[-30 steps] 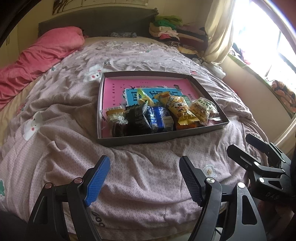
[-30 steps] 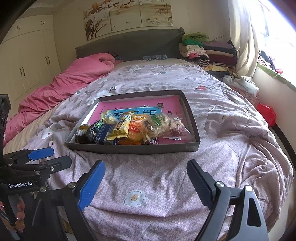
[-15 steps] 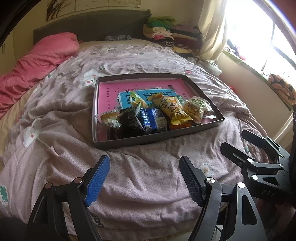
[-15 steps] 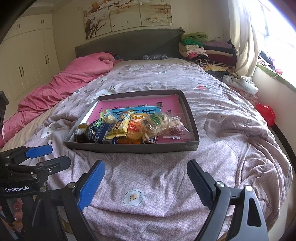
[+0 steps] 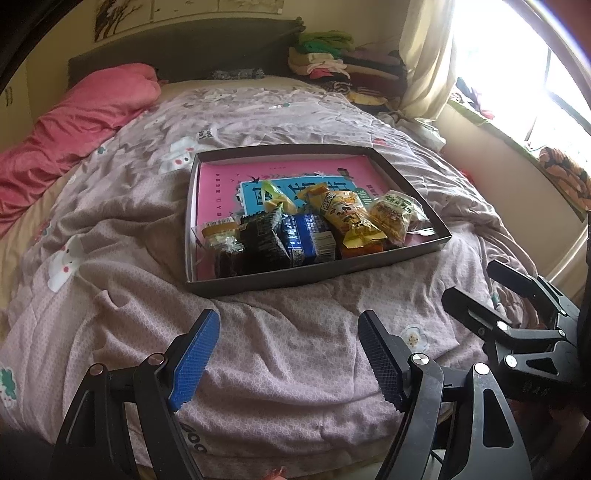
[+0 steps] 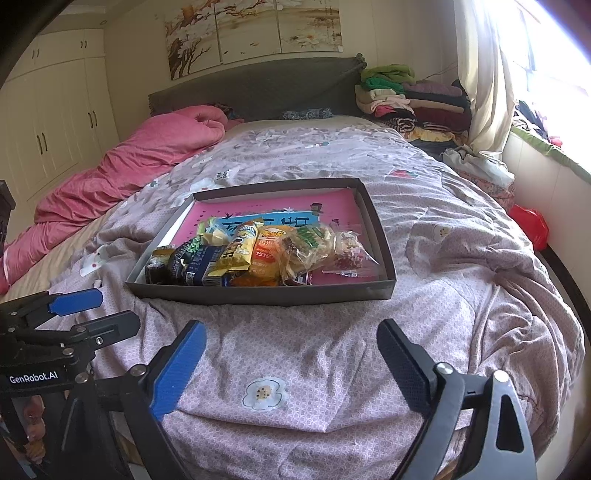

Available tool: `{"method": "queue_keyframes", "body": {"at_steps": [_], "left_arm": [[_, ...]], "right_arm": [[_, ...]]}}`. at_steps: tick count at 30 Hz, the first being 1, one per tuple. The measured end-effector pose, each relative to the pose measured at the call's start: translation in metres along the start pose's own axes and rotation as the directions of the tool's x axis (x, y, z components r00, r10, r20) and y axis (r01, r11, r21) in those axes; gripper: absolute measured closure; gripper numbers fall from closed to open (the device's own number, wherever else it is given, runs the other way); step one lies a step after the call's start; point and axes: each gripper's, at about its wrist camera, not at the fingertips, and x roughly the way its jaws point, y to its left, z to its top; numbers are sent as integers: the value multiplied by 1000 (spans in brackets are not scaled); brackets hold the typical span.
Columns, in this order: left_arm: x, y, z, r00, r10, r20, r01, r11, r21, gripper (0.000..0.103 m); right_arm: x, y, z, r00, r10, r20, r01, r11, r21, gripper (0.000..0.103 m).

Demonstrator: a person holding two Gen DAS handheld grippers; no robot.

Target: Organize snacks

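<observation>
I stood in a home bedroom. A wide bed with a floral lilac quilt filled the room, a pink duvet bunched along one side under a grey padded headboard. Cream wardrobes lined one wall, folded clothes were piled by the curtained window, and a blossom triptych hung above.

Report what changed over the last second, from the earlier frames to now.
The right gripper has its jaws opening slightly wider, nothing between them. The left gripper stays open and empty. The snacks lie unmoved in the grey box on the bed; nothing was grasped or released.
</observation>
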Motion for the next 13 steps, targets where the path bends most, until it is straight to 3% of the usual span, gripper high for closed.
{"method": "queue_keyframes", "body": {"at_steps": [13], "left_arm": [[7, 20, 6, 1000, 14, 14, -13, 999, -53, 24]], "right_arm": [[10, -9, -2, 999, -33, -1, 33, 999, 8, 1]]}}
